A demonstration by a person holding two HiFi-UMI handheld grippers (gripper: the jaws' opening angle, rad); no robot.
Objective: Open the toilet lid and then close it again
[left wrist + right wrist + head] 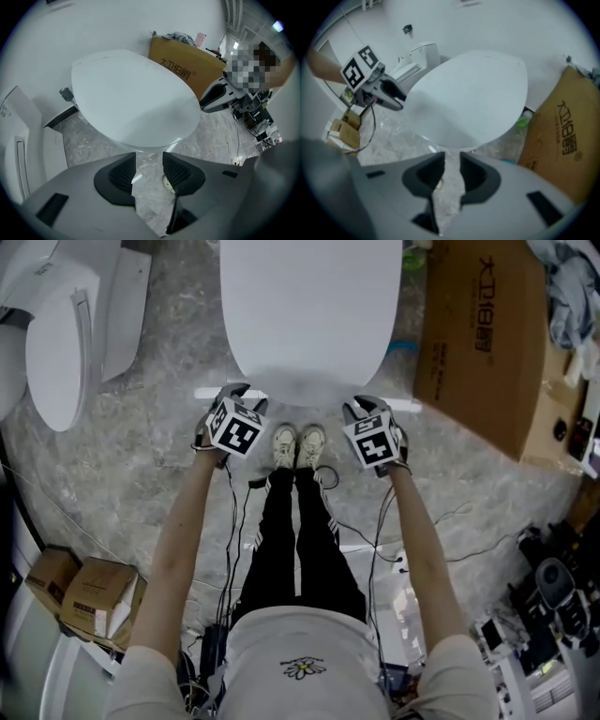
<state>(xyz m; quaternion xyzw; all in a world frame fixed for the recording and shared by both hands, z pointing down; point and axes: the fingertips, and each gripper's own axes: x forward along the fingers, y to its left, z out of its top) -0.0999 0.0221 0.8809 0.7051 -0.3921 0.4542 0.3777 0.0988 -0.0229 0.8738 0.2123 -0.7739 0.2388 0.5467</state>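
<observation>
Head view: the closed toilet lid is lying flat on its bowl, with the left tool and right tool hovering just beside its front rim, one toward each corner. Left gripper view: the left tool is standing spread with only the marbled floor showing in its gap, so a bite taken too shallow on that glossy, rounded lip is probably going to slip off and let the lid slam. Right gripper view: the right tool is parted more narrowly and likewise empty, with a cardboard box sitting near the lid's side, and uneven lifting by the two tools is risking a lid wrenched askew.
</observation>
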